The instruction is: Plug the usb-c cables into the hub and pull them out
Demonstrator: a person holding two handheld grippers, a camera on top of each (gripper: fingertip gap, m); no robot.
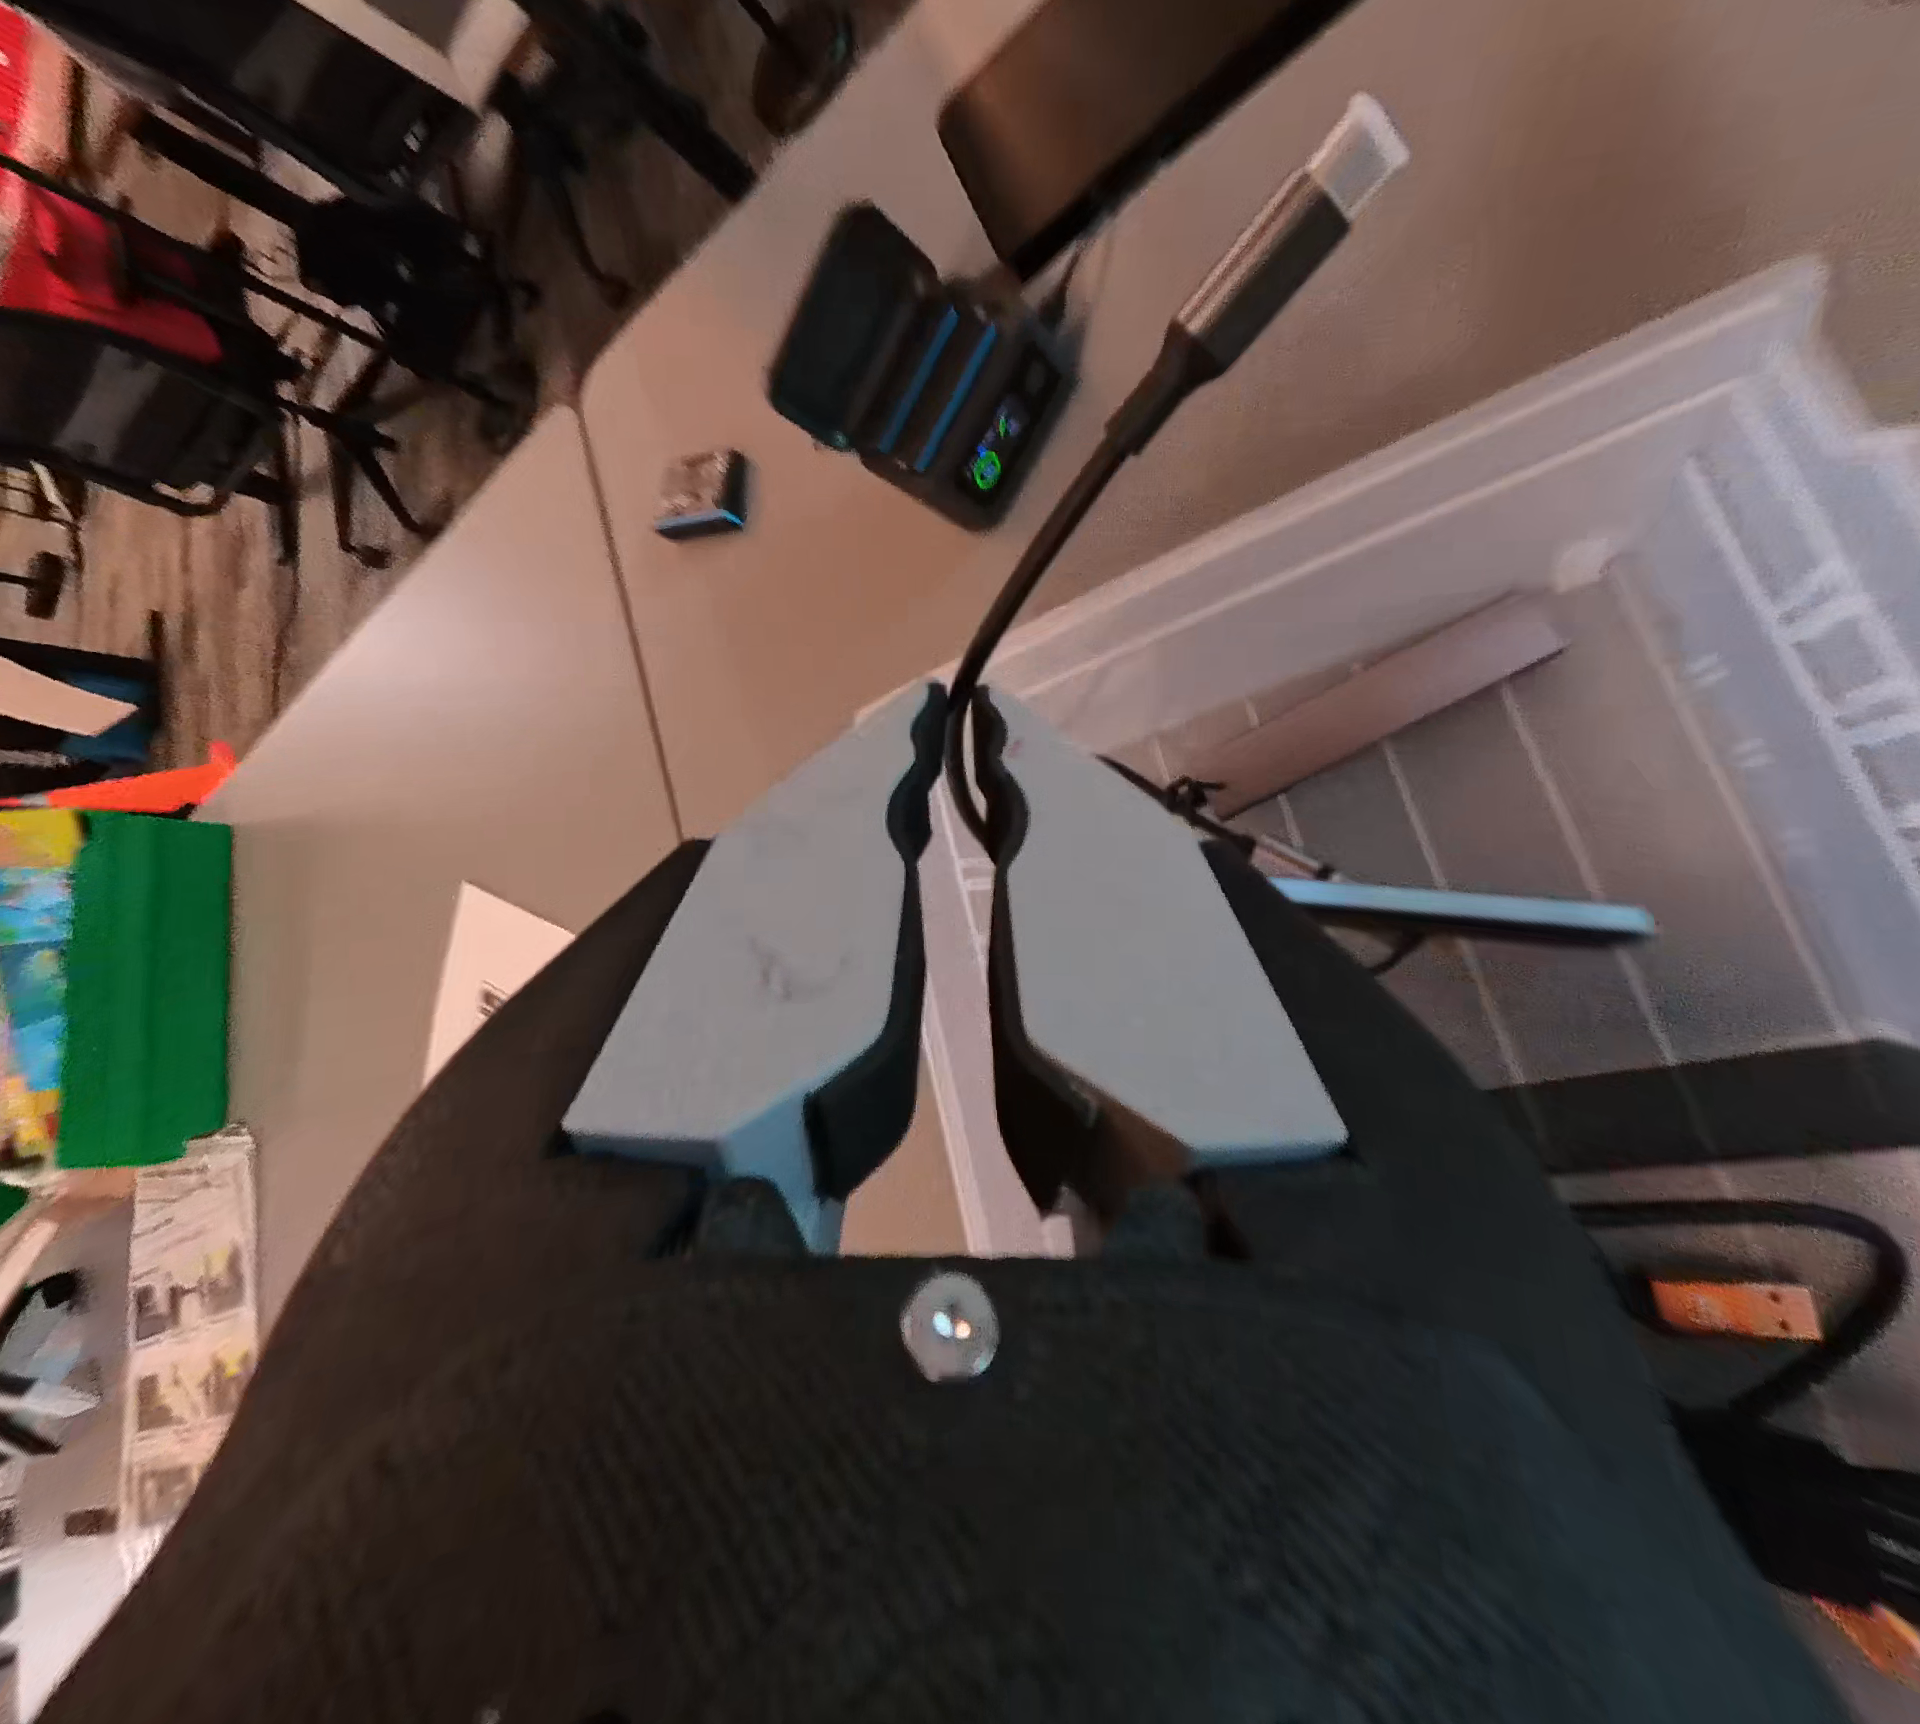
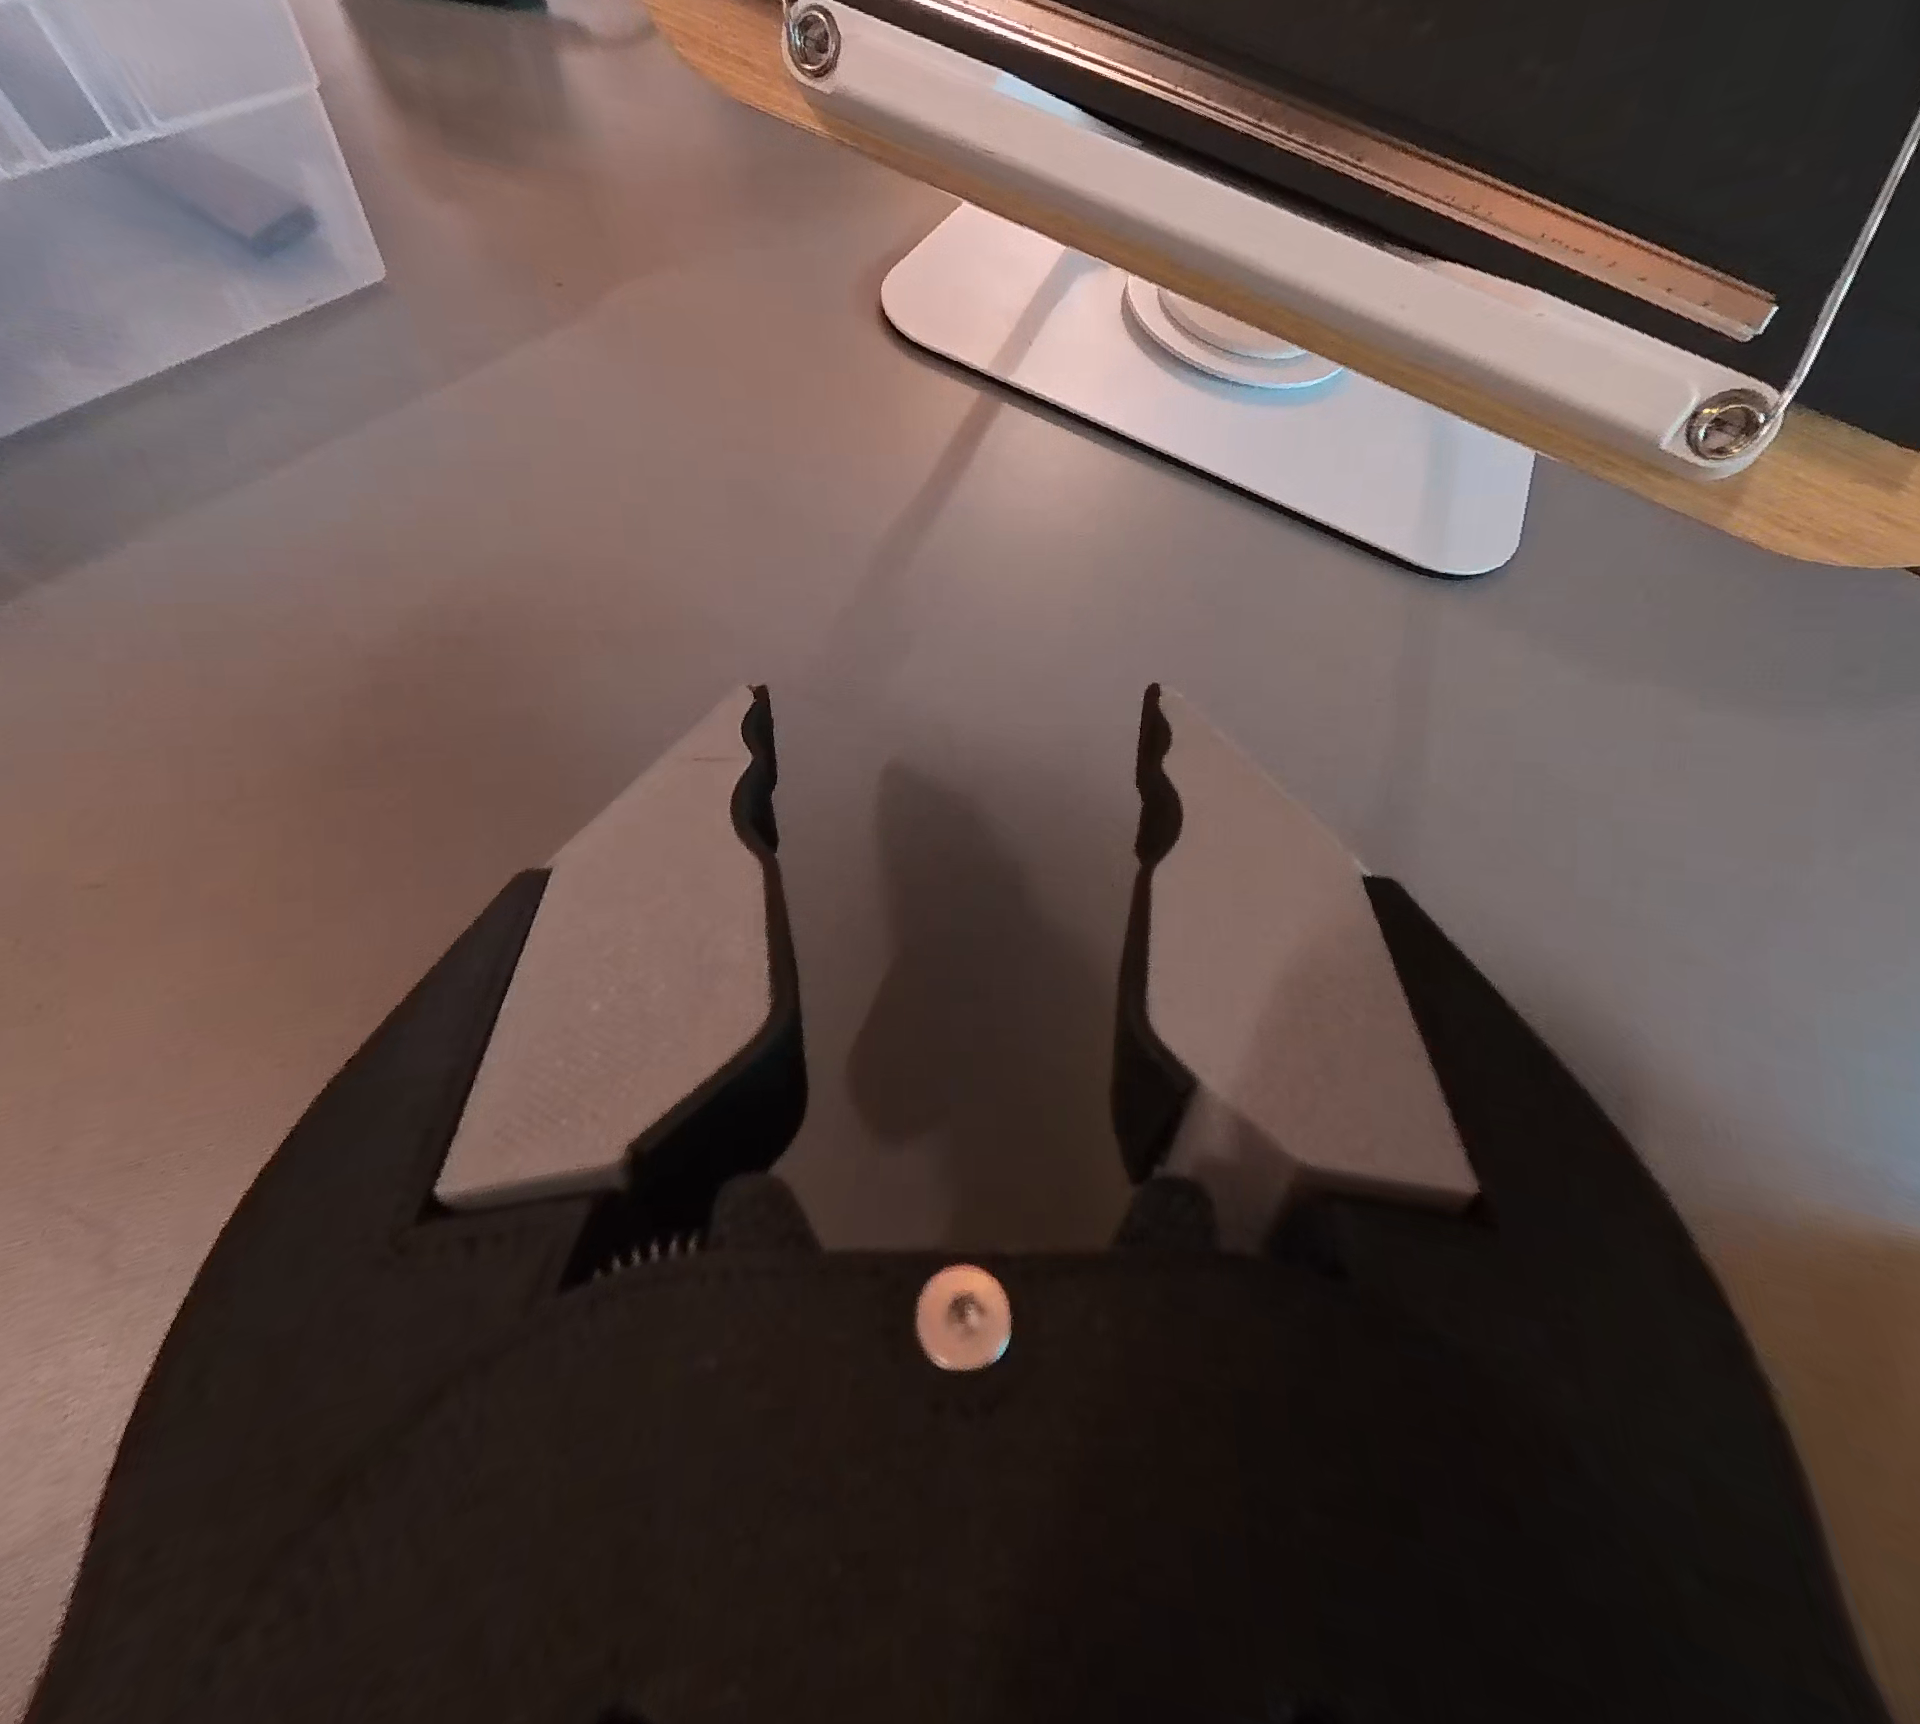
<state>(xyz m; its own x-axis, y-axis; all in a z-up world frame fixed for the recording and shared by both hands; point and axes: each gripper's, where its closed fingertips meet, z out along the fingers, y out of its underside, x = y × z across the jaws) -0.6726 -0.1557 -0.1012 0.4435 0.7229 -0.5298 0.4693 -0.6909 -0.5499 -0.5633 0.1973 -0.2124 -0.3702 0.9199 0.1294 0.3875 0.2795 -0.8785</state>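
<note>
My left gripper (image 1: 961,718) is pinched tight on the thin black cable (image 1: 1023,552), which arcs up and ahead of my jaws to its metal plug (image 1: 1283,230), held in the air well clear of the table (image 1: 790,635). My right gripper (image 2: 956,739) hangs over bare tabletop with its jaws spread and nothing between them.

I judge this the carrying step: the plug is free and either heading for a port or just drawn from one. The slim grey bar (image 1: 1455,914) just right of my left jaws may be the hub, though the blur leaves me unsure. Next I would need to regrip nearer the plug, since the slack cable lets it swing, and my right jaws could steady the hub.

Ahead of my left jaws stands a dark charger box (image 1: 914,365) with a lit screen, and a small battery (image 1: 701,490) left of it. A translucent drawer unit (image 1: 1558,583) crowds the right. Ahead of my right jaws, a white stand base (image 2: 1226,438) carries a wooden-edged board (image 2: 1247,240).
</note>
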